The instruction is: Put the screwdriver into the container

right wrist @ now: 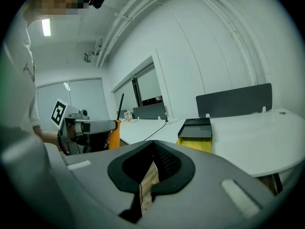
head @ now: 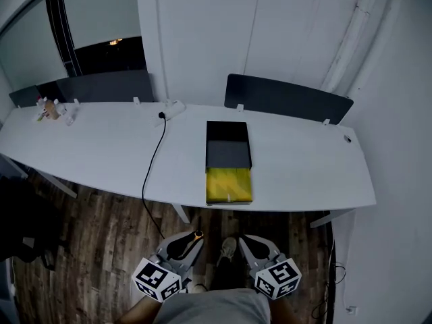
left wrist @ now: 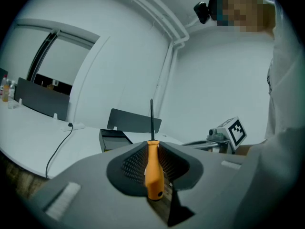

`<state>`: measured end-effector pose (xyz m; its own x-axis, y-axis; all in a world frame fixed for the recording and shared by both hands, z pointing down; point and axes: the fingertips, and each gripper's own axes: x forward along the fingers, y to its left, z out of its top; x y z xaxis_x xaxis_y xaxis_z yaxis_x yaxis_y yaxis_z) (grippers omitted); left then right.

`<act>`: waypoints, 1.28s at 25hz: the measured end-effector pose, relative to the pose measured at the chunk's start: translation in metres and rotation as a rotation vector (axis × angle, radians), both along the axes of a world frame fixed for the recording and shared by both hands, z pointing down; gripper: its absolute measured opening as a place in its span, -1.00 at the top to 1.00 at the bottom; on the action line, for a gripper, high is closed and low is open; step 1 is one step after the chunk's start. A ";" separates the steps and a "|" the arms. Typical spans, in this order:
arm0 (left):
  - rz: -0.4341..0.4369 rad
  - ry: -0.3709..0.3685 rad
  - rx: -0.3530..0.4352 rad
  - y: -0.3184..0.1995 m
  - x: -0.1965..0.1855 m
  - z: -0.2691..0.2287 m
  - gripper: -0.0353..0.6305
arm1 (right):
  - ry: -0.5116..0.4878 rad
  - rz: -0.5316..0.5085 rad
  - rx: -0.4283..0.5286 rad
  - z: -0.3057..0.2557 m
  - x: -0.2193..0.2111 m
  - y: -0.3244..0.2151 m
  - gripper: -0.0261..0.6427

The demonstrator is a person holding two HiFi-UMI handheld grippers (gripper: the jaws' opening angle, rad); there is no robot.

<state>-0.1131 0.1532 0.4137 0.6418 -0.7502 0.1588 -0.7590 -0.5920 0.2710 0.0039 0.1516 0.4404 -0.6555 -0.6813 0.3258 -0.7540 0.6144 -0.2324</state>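
The screwdriver has an orange handle and a thin dark shaft that stands up between the jaws of my left gripper, which is shut on the handle. In the head view the left gripper and the right gripper hang side by side over the wooden floor, short of the table's near edge, with the orange handle showing at the left one's tip. The container, a black tray with a yellow front part, lies on the white table ahead. My right gripper is shut with nothing in it.
A black cable runs from a power strip over the table's front edge to the floor. Small bottles stand at the far left. Dark partition panels line the table's back. A table leg stands near my grippers.
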 end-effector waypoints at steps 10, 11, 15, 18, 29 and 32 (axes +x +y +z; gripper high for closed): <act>-0.036 0.000 -0.013 -0.117 0.031 -0.003 0.68 | 0.005 -0.042 0.002 -0.003 0.028 -0.120 0.88; -0.042 0.003 -0.015 -0.127 0.033 -0.004 0.68 | 0.005 -0.047 0.000 -0.004 0.031 -0.129 0.88; -0.059 0.004 -0.011 -0.163 0.044 -0.006 0.68 | 0.008 -0.069 -0.003 -0.006 0.041 -0.166 0.88; -0.082 0.001 -0.009 -0.185 0.048 -0.008 0.68 | 0.006 -0.092 -0.001 -0.008 0.045 -0.192 0.88; -0.148 -0.024 -0.011 -0.240 0.058 -0.010 0.68 | -0.010 -0.167 0.004 -0.009 0.054 -0.256 0.88; -0.146 -0.038 -0.018 -0.245 0.060 -0.009 0.68 | -0.011 -0.173 -0.005 -0.007 0.055 -0.261 0.88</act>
